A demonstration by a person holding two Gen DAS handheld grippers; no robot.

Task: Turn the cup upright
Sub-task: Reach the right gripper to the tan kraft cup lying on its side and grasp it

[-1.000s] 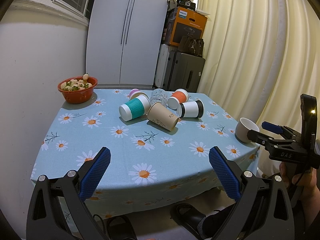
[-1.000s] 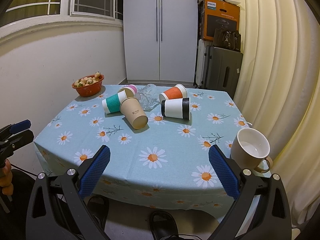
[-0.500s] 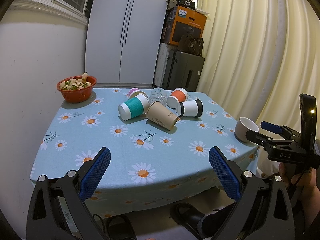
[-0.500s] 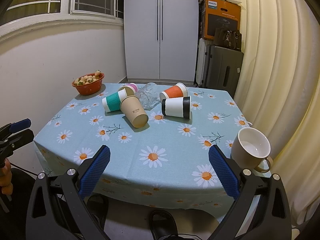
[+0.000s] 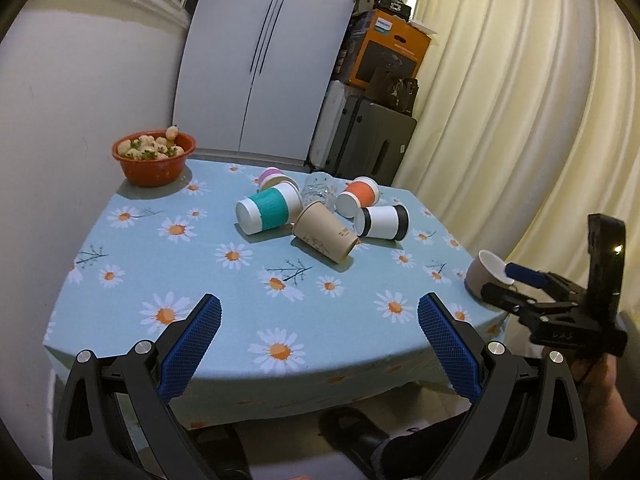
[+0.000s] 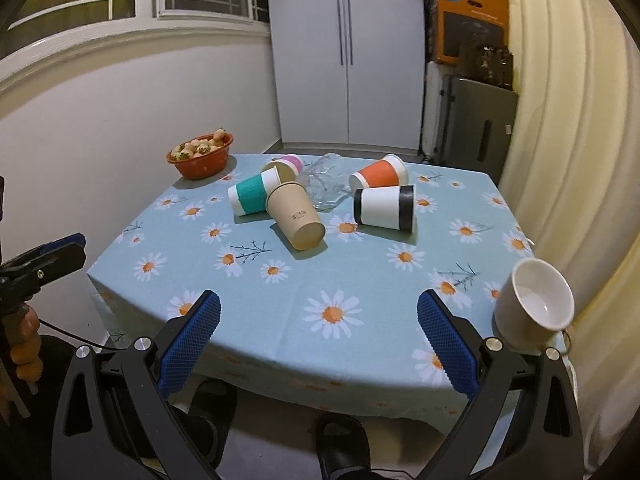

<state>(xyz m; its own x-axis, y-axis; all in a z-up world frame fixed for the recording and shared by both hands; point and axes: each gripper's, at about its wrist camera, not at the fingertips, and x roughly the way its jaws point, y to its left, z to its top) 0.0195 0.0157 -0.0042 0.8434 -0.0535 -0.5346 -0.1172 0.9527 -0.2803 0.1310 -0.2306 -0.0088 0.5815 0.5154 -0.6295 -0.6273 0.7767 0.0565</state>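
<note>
We hold both grippers short of the near edge of the tabletop (image 6: 360,280), which carries a light blue cloth printed with daisies. The left gripper (image 5: 319,338) has its jaws spread wide with nothing between the blue pads; the right gripper (image 6: 319,334) likewise has its jaws spread and empty.

The white ceramic mug (image 6: 534,306) sits at the near right corner of the tabletop, tilted so that its mouth faces toward the right wrist camera; it lies just beside the right finger of the right gripper, apart from it as far as we can tell. In the left wrist view the same mug (image 5: 486,276) is partly hidden behind the right gripper's fingers.

In the middle of the tabletop we note a cluster of cups lying on their sides:
- kraft paper cup (image 6: 296,216), base toward us, nearest of the group;
- teal-sleeved cup (image 6: 254,192), just left of it and touching it;
- black-and-white cup (image 6: 385,209), to the right, slightly apart;
- orange cup (image 6: 380,174), behind the black-and-white one;
- pink-rimmed cup (image 6: 284,166), at the back left;
- clear glass (image 6: 324,180), lying among them in the centre.

An orange bowl of fruit (image 6: 200,156) stands at the far left corner, well apart from the cups.
</note>
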